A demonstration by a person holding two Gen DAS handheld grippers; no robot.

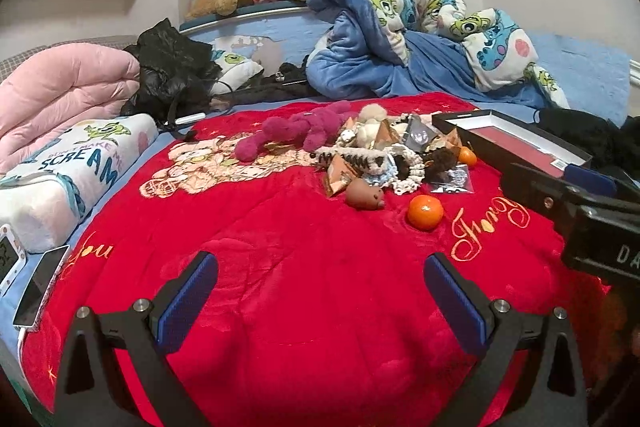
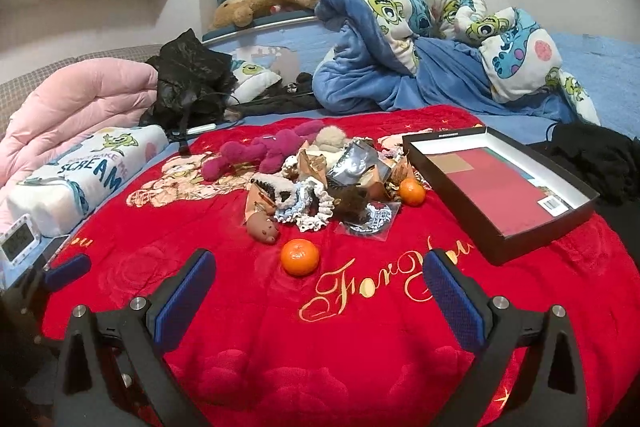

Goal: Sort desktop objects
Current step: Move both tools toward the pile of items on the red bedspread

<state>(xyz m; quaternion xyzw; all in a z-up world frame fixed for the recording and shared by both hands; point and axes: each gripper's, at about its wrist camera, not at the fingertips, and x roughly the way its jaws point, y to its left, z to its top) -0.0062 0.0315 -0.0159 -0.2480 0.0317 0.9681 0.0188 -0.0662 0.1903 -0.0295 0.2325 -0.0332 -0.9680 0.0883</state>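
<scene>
Right wrist view shows the box's (image 2: 496,187) interior; both jaws wide, seemingly empty.

a red blanket (image 2: 248,327) covers the bed; on it lie a tangerine (image 2: 299,257) near the front edge, a heap of small toys (image 2: 308,183) mid-blanket, and a black box (image 2: 500,187) at the right edge.

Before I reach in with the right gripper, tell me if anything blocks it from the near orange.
Nothing visible does. The right gripper is open, and the near orange sits alone on the red blanket just ahead of it. The brown bear toy and the pile lie beyond it, the open box off to the right.
</scene>
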